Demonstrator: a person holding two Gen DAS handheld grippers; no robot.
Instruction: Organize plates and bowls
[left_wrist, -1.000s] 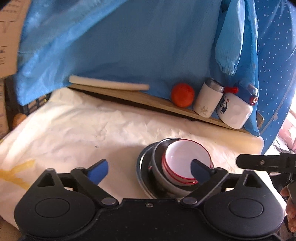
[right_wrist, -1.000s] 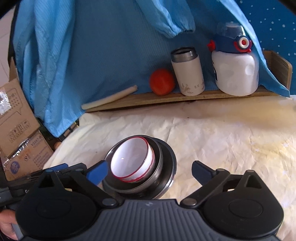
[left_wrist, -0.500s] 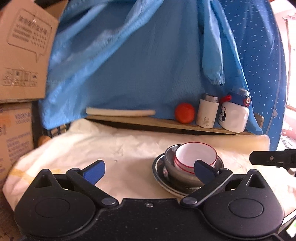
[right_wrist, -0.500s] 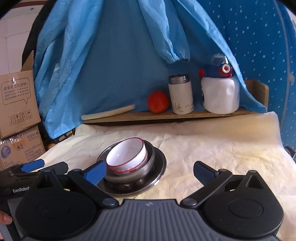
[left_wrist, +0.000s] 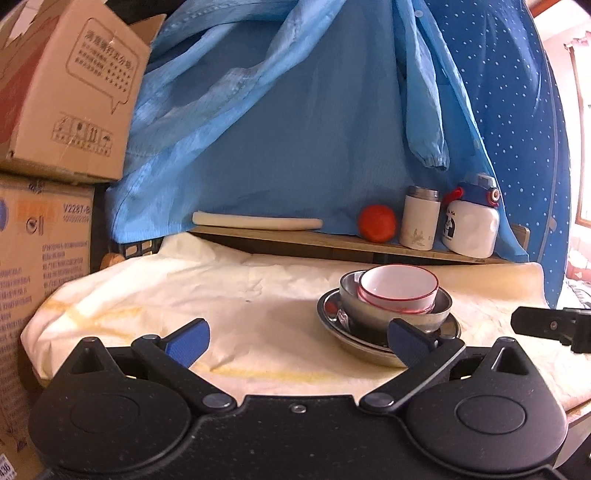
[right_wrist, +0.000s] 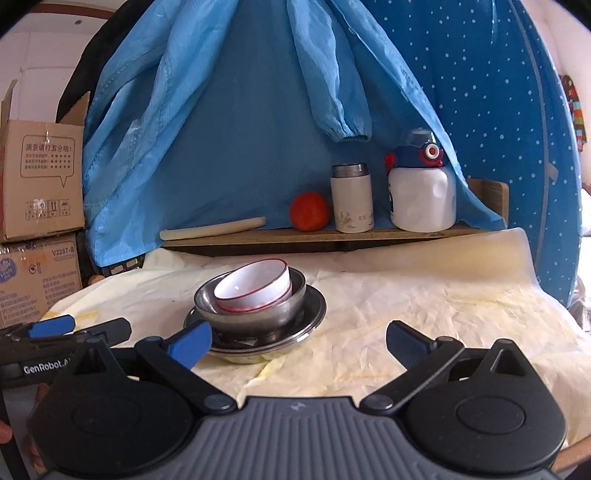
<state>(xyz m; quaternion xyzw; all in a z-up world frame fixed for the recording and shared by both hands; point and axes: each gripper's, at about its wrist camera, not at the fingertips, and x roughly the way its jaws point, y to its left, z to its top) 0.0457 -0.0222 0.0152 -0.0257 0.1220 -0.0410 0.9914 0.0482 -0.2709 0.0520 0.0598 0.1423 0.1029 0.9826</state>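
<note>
A red-rimmed white bowl (right_wrist: 255, 288) sits tilted in a steel bowl (right_wrist: 251, 308) on a steel plate (right_wrist: 314, 314) on the cloth-covered counter (right_wrist: 406, 302). Behind on a wooden shelf (right_wrist: 314, 234): orange ball (right_wrist: 309, 211), flask (right_wrist: 351, 197), bottle (right_wrist: 421, 192). Left tool (left_wrist: 297, 341) and right tool (right_wrist: 298, 345) gape empty, nothing blocking

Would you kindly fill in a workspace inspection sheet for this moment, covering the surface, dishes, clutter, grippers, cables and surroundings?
Surface: table covered by wrinkled, stained cream cloth.
Job's things: white bowl tilted inside a metal bowl, both on a metal plate, one stack.
Clutter: on the wooden shelf behind, a pale stick, orange fruit, white flask, white bottle.
Grippers: left gripper open, empty; right gripper open, empty; both short of the stack.
Cables: nothing seen.
Surroundings: blue jacket hanging behind; cardboard boxes at left.
</note>
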